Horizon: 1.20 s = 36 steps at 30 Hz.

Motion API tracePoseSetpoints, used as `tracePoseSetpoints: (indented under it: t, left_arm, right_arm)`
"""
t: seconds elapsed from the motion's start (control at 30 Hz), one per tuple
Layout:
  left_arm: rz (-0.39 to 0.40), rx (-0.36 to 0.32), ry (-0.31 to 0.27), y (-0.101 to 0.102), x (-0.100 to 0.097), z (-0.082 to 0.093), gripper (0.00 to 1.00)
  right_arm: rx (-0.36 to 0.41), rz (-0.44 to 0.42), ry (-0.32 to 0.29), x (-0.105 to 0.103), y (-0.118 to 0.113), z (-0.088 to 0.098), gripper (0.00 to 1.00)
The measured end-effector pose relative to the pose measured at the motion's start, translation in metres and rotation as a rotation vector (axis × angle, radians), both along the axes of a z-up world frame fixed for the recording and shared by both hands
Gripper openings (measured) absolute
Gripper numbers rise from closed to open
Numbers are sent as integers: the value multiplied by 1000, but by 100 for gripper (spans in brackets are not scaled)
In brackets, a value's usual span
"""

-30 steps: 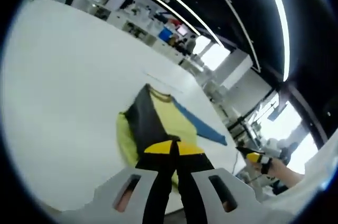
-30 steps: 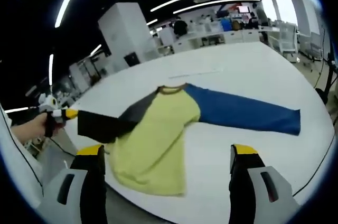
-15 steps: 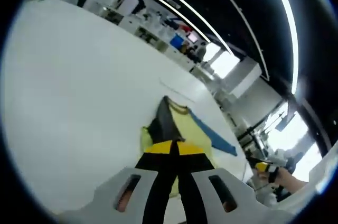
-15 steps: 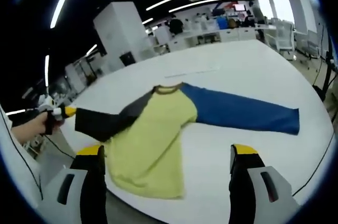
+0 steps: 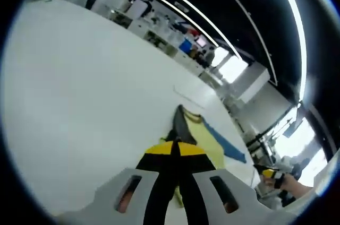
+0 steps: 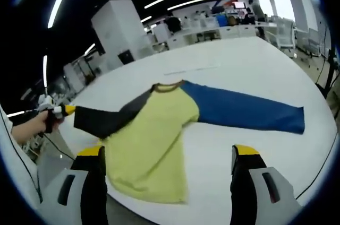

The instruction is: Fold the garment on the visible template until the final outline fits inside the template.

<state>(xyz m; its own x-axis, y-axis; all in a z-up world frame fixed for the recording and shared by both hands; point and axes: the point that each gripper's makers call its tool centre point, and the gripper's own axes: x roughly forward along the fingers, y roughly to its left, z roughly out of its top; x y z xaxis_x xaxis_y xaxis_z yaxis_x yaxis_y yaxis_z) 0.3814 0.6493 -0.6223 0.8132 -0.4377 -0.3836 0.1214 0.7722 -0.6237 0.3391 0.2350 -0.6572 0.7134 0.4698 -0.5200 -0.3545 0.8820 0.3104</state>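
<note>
Pinching the yellow long-sleeved garment's [image 6: 159, 140] black sleeve [image 6: 103, 121], your left gripper [image 5: 174, 148] is closed; your right gripper [image 6: 169, 156] gapes open; no writing legible.

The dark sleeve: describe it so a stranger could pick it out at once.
On the white table lies a yellow shirt. The dark sleeve stretches from its shoulder to the left gripper, which pinches its cuff. The opposite sleeve is blue and lies flat.

Left gripper view looks along its own closed jaws from the garment's dark sleeve end, low over the white table [image 5: 69, 87], rolled, facing distant workstations. Right gripper view faces the table [image 6: 255, 60] edge-on, near, jaws apart. Both share the long-sleeved shirt [image 6: 159, 129] [image 5: 204, 135]; each catches the opposite gripper at its edge.
</note>
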Motion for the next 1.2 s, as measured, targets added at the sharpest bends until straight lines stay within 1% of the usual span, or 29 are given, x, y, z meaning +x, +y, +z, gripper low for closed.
tracePoseSetpoints:
  t: [0.17,0.33,0.53,0.63,0.7,0.77,0.83,0.93,1.13,1.17,1.2]
  left_arm:
    - [28,10,-11,17,11,2,0]
    - [42,17,-13,27,17,0,0]
    - [65,20,11,43,19,-18,0]
    - [104,10,29,60,21,-27,0]
    - [117,35,33,71,25,-33,0]
    - [121,60,51,78,28,-40,0]
    - [121,76,63,83,31,-44,0]
    - [124,89,67,88,34,-46,0]
    - [149,102,85,105,42,-53,0]
    - [154,109,90,109,43,-55,0]
    - [160,140,97,117,45,-58,0]
  right_arm:
    - [-1,-7,11,0,0,-2,98]
    - [-4,-10,13,2,1,-3,98]
    - [-16,2,14,5,3,0,98]
    - [-28,-1,10,7,-1,5,98]
    - [-30,-8,12,8,-3,5,98]
    - [-30,-12,15,8,-4,5,98]
    - [-32,-15,20,8,-3,4,98]
    - [-31,-11,23,9,2,3,98]
    - [-29,1,30,11,11,-1,98]
    - [-27,1,30,11,12,-1,98]
    - [-27,0,30,11,12,-1,98]
